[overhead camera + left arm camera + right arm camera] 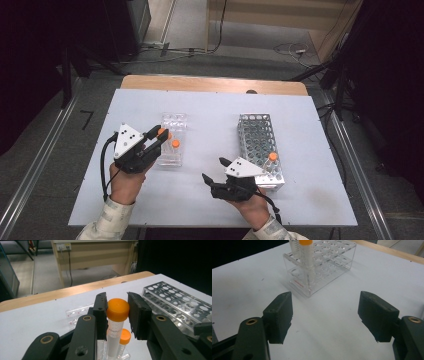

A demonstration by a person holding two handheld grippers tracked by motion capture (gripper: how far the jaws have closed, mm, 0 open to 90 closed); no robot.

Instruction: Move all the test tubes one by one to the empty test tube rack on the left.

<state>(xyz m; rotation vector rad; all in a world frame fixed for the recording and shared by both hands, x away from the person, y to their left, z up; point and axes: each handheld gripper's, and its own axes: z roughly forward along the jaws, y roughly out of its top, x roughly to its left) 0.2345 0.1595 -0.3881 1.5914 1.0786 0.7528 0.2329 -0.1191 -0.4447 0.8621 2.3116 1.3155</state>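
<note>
Right claw (216,172) spread over bare table (200,210), left claw (161,135) grasping orange-capped tube (116,322) above clear rack (172,142)

Hidden and cut-off parts

In the left gripper view the held tube (114,327) runs off the bottom edge, its print too blurred to read; the big rack (175,303) is cropped at right; the second tube's (122,342) base is hidden behind the jaw.
</note>
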